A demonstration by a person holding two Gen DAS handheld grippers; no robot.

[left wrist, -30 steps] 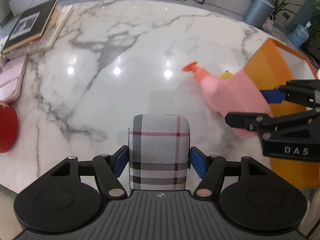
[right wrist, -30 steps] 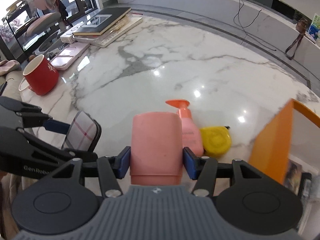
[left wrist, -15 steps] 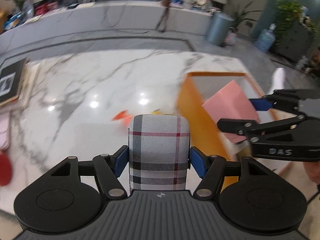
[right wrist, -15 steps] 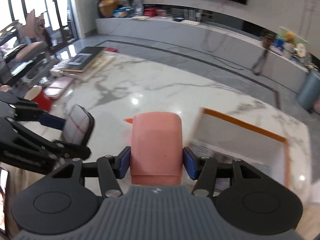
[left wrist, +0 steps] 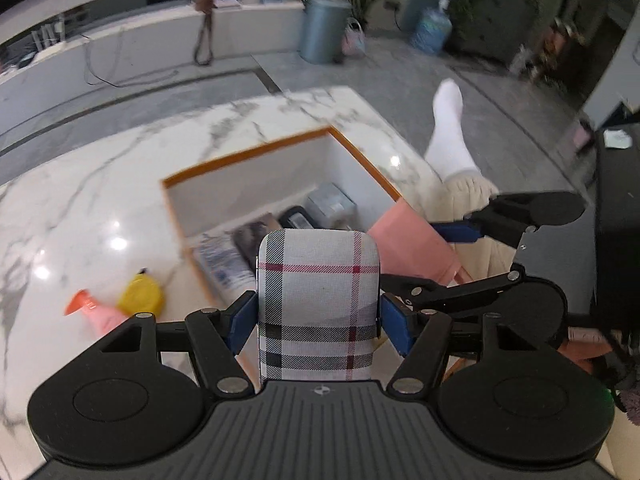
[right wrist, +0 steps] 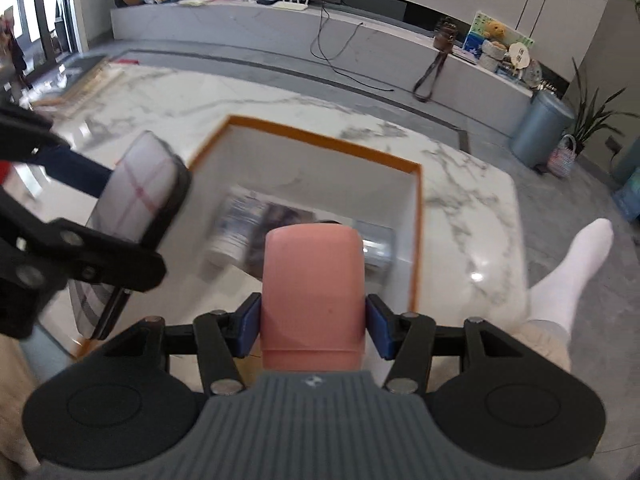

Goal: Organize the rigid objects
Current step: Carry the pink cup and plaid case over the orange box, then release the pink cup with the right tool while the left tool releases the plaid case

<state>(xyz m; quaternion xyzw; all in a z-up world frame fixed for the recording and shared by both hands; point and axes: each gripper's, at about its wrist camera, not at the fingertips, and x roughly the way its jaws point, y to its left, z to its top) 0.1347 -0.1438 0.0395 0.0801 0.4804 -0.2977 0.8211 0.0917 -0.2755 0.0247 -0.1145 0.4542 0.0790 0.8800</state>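
Observation:
My left gripper [left wrist: 318, 314] is shut on a plaid case [left wrist: 318, 300], grey-white with red and black lines, held above the near edge of an orange-rimmed box [left wrist: 248, 152]. My right gripper [right wrist: 313, 328] is shut on a pink case [right wrist: 314, 296] over the same box [right wrist: 320, 136]. In the left wrist view the pink case [left wrist: 412, 240] hangs at the right by the box's near corner. The right wrist view shows the plaid case [right wrist: 140, 188] at the left, blurred. The box holds several flat items, partly hidden.
A pink spray bottle [left wrist: 94, 312] and a yellow tape measure [left wrist: 140, 298] lie on the marble table [left wrist: 100, 200] left of the box. A person's leg in a white sock [left wrist: 450, 136] sticks out past the table's right edge. A black object [left wrist: 616, 220] stands far right.
Both grippers swung right across the table with their cases, from beside the spray bottle to over the orange-rimmed box. The box's inside has come into view.

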